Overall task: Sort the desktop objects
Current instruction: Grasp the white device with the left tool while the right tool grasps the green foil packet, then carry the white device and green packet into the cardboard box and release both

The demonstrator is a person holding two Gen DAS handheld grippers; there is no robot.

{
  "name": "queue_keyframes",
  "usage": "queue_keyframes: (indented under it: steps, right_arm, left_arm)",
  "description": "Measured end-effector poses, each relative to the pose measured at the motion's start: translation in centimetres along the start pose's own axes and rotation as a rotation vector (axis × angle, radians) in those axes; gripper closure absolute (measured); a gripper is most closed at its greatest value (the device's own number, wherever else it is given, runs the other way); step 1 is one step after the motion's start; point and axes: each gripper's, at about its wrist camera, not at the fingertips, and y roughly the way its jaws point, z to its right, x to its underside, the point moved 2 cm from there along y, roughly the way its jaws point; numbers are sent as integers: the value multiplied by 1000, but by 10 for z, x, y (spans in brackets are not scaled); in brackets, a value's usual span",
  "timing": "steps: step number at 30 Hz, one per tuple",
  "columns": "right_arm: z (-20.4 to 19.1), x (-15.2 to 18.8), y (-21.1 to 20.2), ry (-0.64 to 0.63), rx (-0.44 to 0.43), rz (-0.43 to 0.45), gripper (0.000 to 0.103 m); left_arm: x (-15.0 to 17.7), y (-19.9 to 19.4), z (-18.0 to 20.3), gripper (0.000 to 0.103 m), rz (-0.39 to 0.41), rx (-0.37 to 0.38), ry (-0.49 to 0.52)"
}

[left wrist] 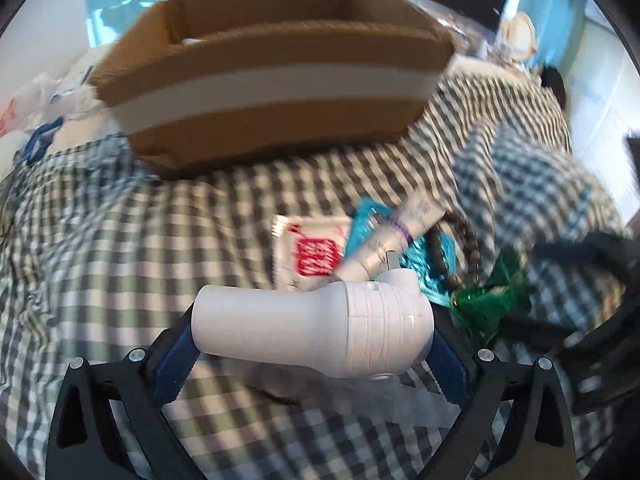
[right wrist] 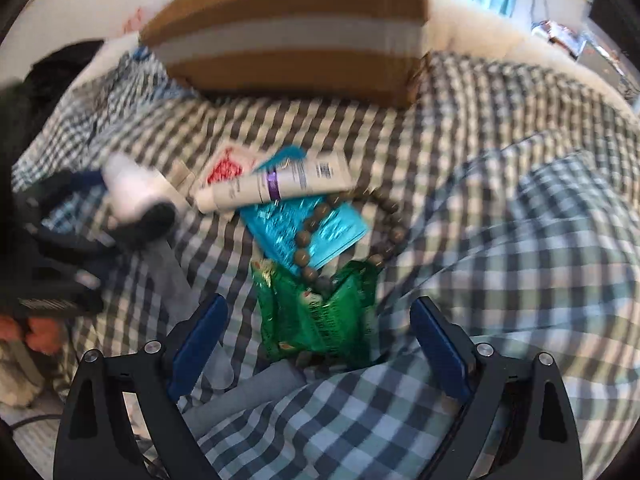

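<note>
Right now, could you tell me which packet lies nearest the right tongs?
The green packet, just ahead of the open right tongs; the teal and red-and-white packets lie farther.

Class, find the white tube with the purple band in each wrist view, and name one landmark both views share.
Left wrist view: white tube right of centre, over the teal packet.
Right wrist view: the tube centre, lying crosswise, above the bead bracelet.
Shared landmark: cardboard box, top.

1. We see a surface draped in a green-and-white checked cloth (right wrist: 500, 128); what lies beneath is hidden.
2. On it sit a brown cardboard box with a white band (left wrist: 272, 80), a teal foil packet (right wrist: 280, 224) and a crinkled green snack bag (right wrist: 316, 316).
</note>
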Motion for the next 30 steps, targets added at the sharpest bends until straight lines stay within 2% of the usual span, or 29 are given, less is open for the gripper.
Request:
queue_keyframes:
  steps: [2,3,6,7,9,14,20,26,30]
  right_arm:
    - [-6,1,13,-10,11,-45,11]
    - [-9,0,18,-26,26,-60,14]
    - [-14,3,26,-48,60,-92,47]
    - [-12,4,28,-38,68,-99,54]
    - [-8,5,26,-14,55,-95,59]
    - [-6,6,5,12,47,-25,62]
    - [-7,-1,-40,24,58,80,62]
    - [-7,-36,-94,6,37,220,62]
    - [-8,-67,-116,-13,21,288,62]
  left_arm:
    - [0,-6,-8,3,13,-5,-17]
    - [0,-8,-11,3,14,-7,-23]
    - [3,-13,-18,3,1,-7,-48]
    - [-2,-13,-16,3,1,-7,-50]
    - [1,-16,-17,3,-3,-6,-51]
    - [6,-17,-16,3,-6,-6,-53]
    - [5,-37,-18,3,36,-25,-54]
    - [-12,-64,-23,3,118,-36,-60]
    - [-36,-85,-26,3,195,-47,-52]
